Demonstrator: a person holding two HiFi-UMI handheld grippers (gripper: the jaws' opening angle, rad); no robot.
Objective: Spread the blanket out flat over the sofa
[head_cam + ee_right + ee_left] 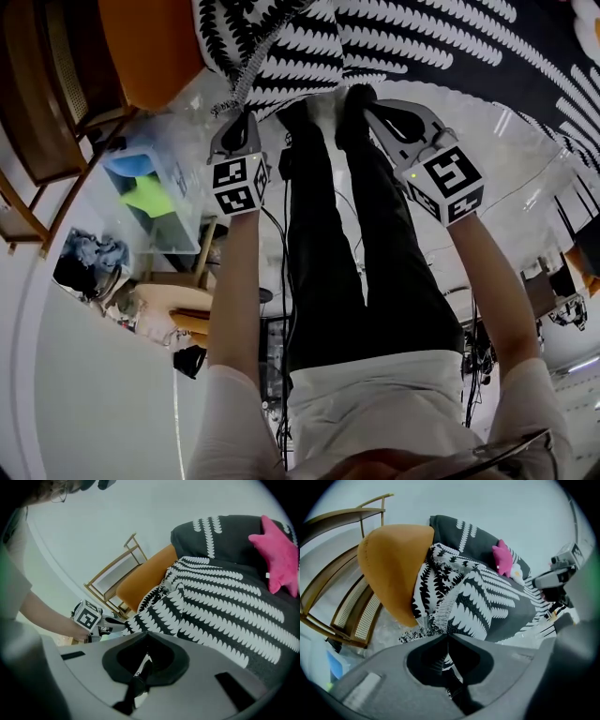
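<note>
Blanket (pixel 225 602) draped over seat and up backrest; sofa itself hidden beneath. My left tongs (pixel 447 638) clenched on near hem at bunched corner beside orange cushion (pixel 393 569). My right tongs (pixel 146 637) clenched on same hem further along. Right stretch looks smooth. Left corner crumpled, folds piled against cushion. Pink toy (pixel 279 550) lies on top near back. I judge it mostly done. Left to do: pull hem taut, flatten left folds, let go.
</note>
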